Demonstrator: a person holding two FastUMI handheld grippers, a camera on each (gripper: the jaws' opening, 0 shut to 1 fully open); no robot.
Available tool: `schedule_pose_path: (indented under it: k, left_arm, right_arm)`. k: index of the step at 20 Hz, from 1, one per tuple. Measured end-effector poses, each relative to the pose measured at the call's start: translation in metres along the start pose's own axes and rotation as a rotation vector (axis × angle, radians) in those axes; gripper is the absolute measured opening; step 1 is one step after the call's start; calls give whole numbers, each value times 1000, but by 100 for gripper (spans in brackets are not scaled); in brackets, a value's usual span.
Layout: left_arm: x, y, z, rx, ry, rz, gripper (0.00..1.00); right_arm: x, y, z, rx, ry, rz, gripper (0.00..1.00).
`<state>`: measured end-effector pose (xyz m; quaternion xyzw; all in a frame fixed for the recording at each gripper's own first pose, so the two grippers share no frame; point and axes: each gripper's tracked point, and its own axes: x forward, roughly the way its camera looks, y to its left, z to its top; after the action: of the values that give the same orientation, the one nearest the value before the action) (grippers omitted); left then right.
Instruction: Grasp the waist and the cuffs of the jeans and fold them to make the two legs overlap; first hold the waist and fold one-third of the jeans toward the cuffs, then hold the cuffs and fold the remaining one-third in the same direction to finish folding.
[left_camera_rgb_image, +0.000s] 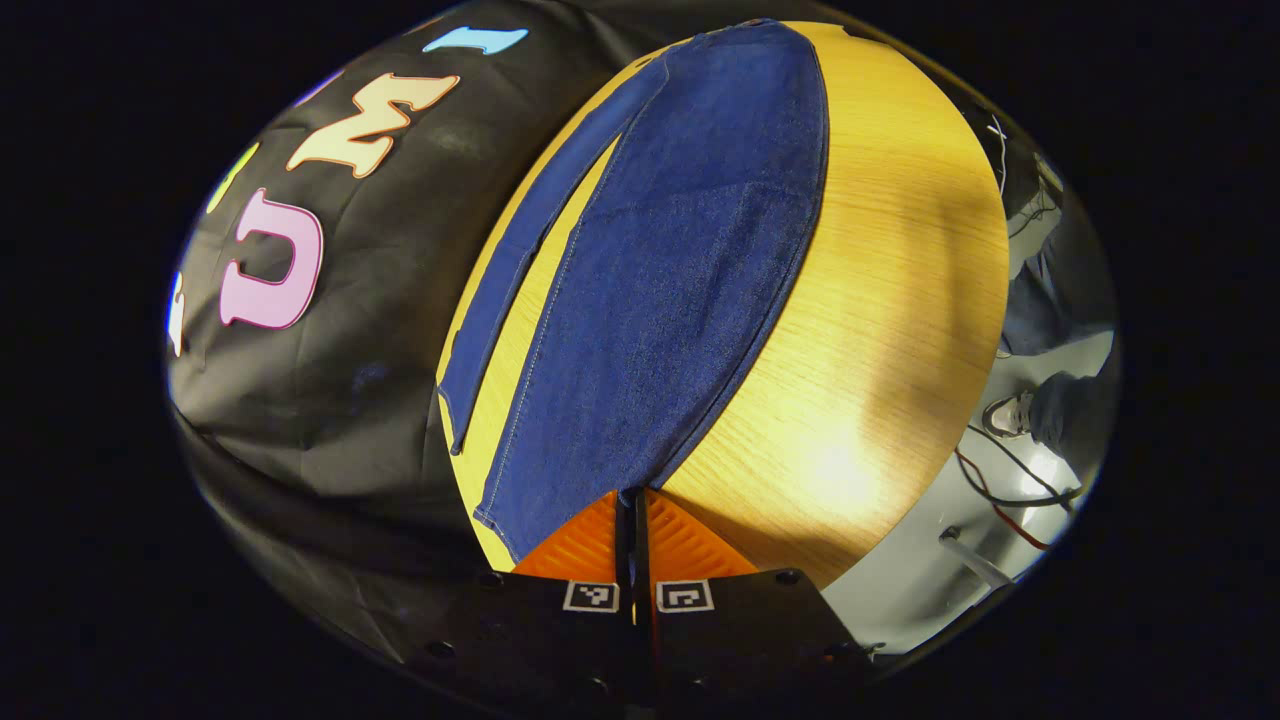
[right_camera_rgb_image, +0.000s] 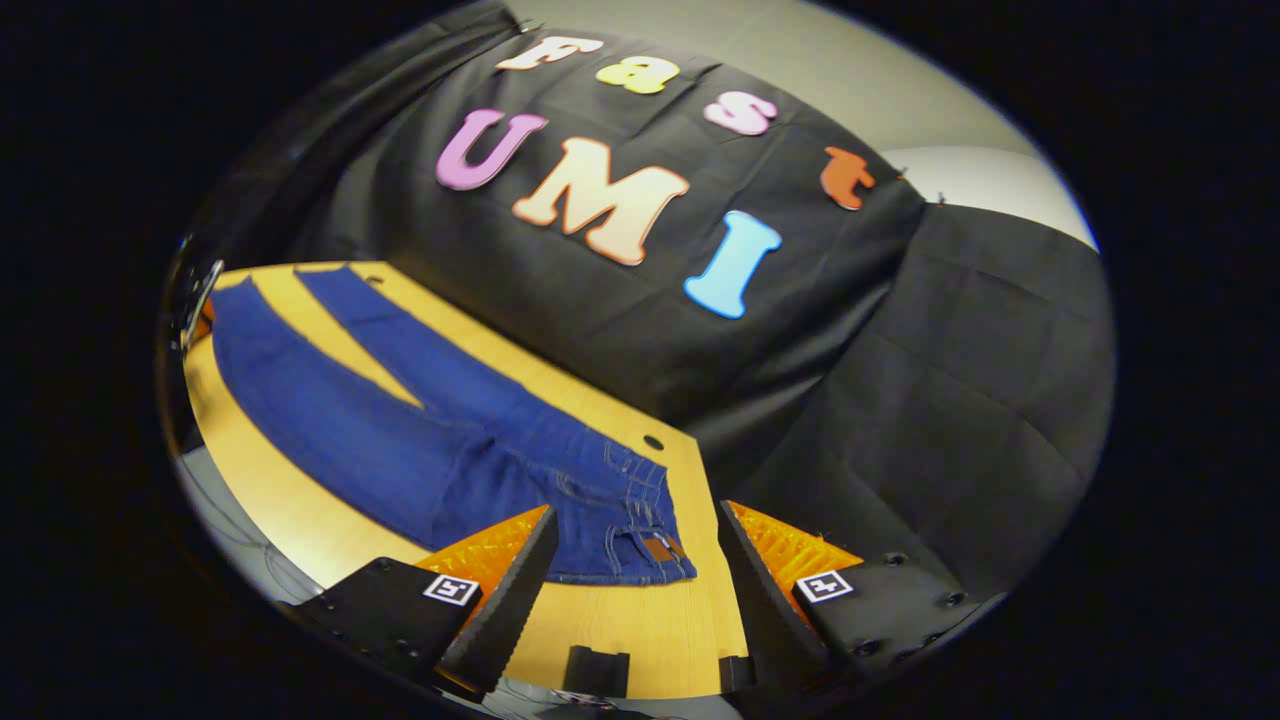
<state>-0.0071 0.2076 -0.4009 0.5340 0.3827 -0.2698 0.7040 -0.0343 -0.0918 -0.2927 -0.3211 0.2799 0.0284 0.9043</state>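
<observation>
Jeans (right_camera_rgb_image: 420, 440): spread flat on the wooden table (right_camera_rgb_image: 640, 620) — legs apart
Right gripper (right_camera_rgb_image: 635, 545): fingers wide apart, above the waist (right_camera_rgb_image: 640, 530)

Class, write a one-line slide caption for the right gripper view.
Open right gripper hovers at the waist of blue jeans spread flat, legs apart, on a wooden table.
</observation>
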Motion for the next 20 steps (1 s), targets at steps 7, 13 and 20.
schedule_pose_path:
  k: [7,13,20]
  left_arm:
    - [1,0,0,-9,44,-12,0]
    - [1,0,-3,-21,78,-10,0]
    - [3,2,-7,-25,101,-7,0]
  right_arm:
    - [62,32,-74,-330,120,153,99]
    - [93,60,-111,-544,187,295,99]
    - [131,69,-122,-662,263,338,90]
